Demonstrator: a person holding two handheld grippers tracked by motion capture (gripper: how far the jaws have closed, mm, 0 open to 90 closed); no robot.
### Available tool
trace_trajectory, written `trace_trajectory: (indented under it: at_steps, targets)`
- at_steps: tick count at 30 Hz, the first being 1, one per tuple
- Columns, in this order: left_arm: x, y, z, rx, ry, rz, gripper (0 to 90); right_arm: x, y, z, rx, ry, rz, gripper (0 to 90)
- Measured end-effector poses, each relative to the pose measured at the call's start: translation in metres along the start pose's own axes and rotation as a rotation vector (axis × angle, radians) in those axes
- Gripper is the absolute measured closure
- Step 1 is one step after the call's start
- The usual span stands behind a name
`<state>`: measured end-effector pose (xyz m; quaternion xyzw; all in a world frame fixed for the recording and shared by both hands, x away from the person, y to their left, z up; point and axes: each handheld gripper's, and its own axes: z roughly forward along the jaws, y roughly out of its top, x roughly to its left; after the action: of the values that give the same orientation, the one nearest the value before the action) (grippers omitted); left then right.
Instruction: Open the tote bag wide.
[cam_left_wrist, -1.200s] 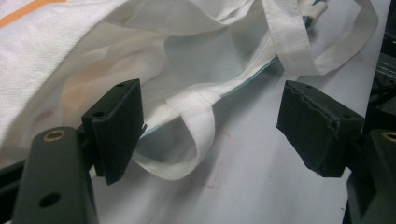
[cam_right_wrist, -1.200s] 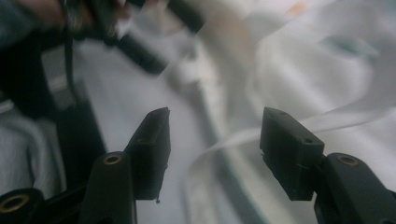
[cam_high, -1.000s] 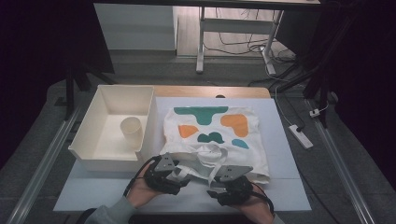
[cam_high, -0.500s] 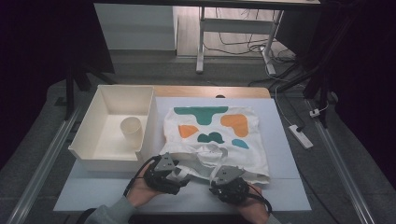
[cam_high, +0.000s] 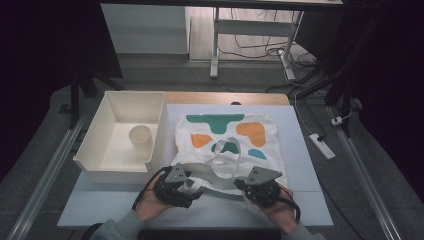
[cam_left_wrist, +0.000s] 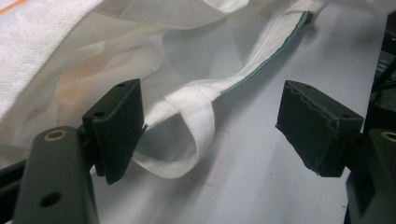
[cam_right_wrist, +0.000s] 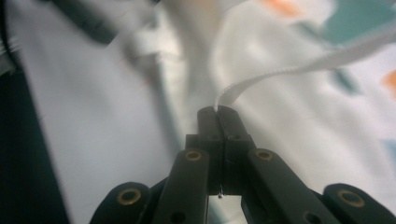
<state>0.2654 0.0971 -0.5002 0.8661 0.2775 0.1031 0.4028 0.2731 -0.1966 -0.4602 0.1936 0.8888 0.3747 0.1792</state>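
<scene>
A white tote bag (cam_high: 225, 135) printed with teal and orange shapes lies flat on the white board, its mouth toward the person. My left gripper (cam_high: 195, 185) is at the bag's near left corner. In the left gripper view its jaws (cam_left_wrist: 212, 107) stand wide open, with a folded handle loop (cam_left_wrist: 198, 121) and the bag's hem between them and the left pad beside the fabric. At the near right corner, the jaws of my right gripper (cam_high: 240, 186) have just closed. In the right gripper view it (cam_right_wrist: 217, 112) is shut on a thin white strap (cam_right_wrist: 289, 70) that runs up and to the right.
A white bin (cam_high: 100, 155) with a paper cup (cam_high: 140, 140) inside stands left of the bag, close to my left gripper. The white board (cam_high: 300, 150) has bare room right of the bag. A power strip (cam_high: 321, 146) lies beyond the right edge.
My right gripper has moved slightly up and away from the person, toward the bag, and its jaws have shut on the strap. The left gripper has stayed in place.
</scene>
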Motion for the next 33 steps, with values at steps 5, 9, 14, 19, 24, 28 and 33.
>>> trace_trajectory:
  at_steps: [5,9,14,19,24,28,33]
  targets:
    - [0.001,0.0,0.0,-0.001,-0.003,-0.001,23.2,-0.028,0.016,-0.009,-0.051,-0.064,0.014,89.4]
    - [0.002,0.0,0.0,-0.007,-0.006,-0.007,23.2,-0.048,0.024,-0.008,-0.074,-0.086,0.042,89.4]
    - [0.002,0.0,0.001,-0.006,-0.017,-0.004,23.3,-0.07,0.029,-0.001,-0.079,-0.108,0.062,89.4]
    - [0.003,0.0,0.002,-0.01,-0.026,-0.013,23.3,-0.091,0.034,0.015,-0.067,-0.125,0.084,89.4]
    - [0.003,0.0,0.004,-0.009,-0.029,-0.017,23.4,-0.125,0.032,0.037,-0.055,-0.154,0.116,89.4]
    - [0.003,0.0,0.004,-0.005,-0.029,-0.015,23.4,-0.143,0.026,0.05,-0.035,-0.167,0.155,89.4]
    - [0.004,0.0,0.004,-0.007,-0.028,-0.018,23.4,-0.162,0.013,0.069,0.014,-0.193,0.189,89.3]
